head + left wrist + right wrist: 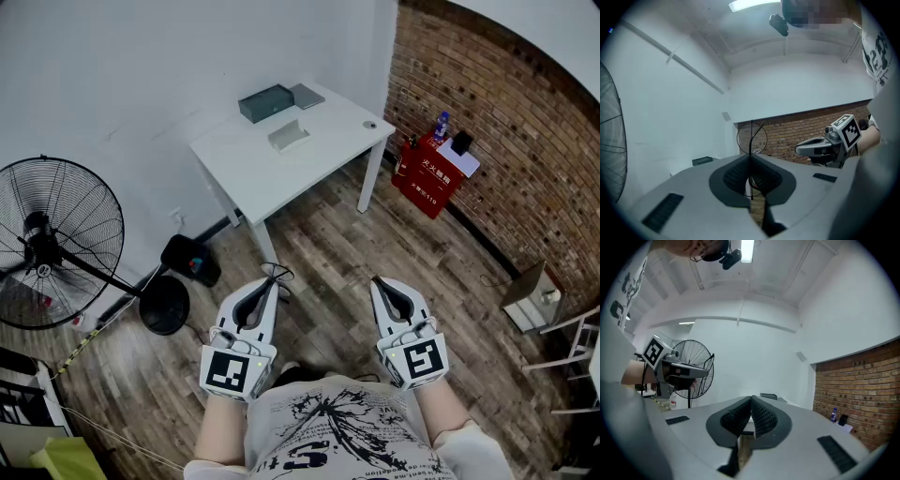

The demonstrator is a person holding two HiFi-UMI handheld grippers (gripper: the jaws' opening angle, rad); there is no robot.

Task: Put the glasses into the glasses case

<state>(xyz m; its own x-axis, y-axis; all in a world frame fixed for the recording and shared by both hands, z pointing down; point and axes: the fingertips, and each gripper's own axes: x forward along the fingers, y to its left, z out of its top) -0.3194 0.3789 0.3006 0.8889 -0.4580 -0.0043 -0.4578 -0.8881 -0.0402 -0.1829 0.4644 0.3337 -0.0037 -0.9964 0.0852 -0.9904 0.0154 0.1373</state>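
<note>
Both grippers' jaws are closed, the left gripper pinching the glasses lens-forward, the right gripper empty.

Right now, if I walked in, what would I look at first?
The two grippers held out in front: the left gripper is shut on thin wire glasses, and the right gripper is shut on nothing. Next, the big black fan at the left and the white table by the wall, with a dark box on it.
</note>
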